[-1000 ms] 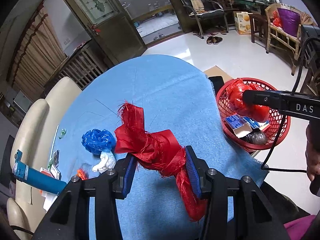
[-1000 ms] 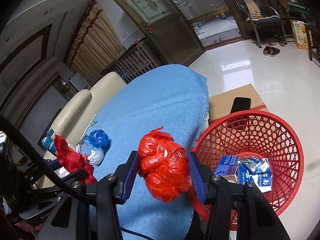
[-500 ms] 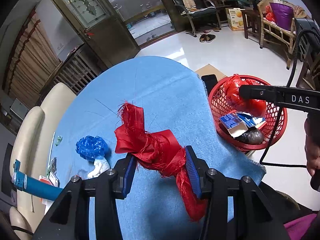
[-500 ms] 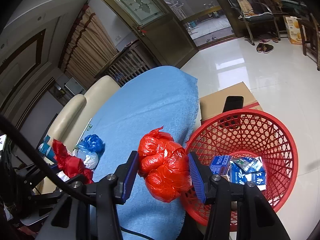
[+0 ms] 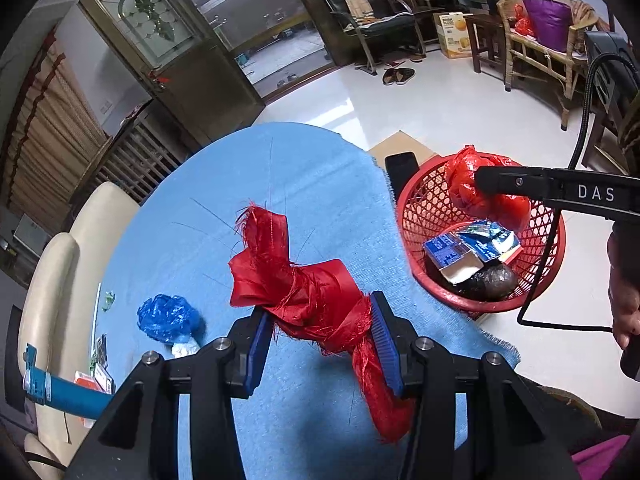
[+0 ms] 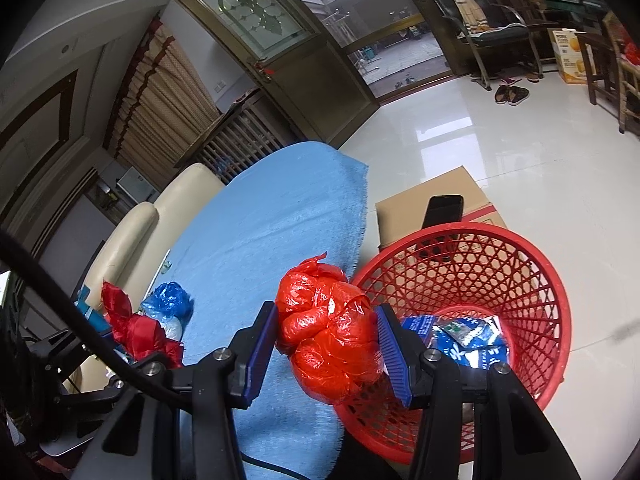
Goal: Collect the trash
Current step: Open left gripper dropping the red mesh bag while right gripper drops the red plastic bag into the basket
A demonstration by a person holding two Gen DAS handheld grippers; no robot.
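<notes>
Red plastic bag (image 6: 330,330), at lower centre, is clamped by the right gripper (image 6: 326,354) at the basket (image 6: 552,304) rim; release is judged next. Red ribbon (image 5: 316,300) is pinched by the left gripper (image 5: 320,342).

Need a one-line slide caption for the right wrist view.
Right tool grips a crumpled red plastic bag at the red basket rim, beside the blue cloth.

R gripper (image 6: 326,346) clamping red bag (image 6: 328,328), red basket (image 6: 532,280) beside
</notes>
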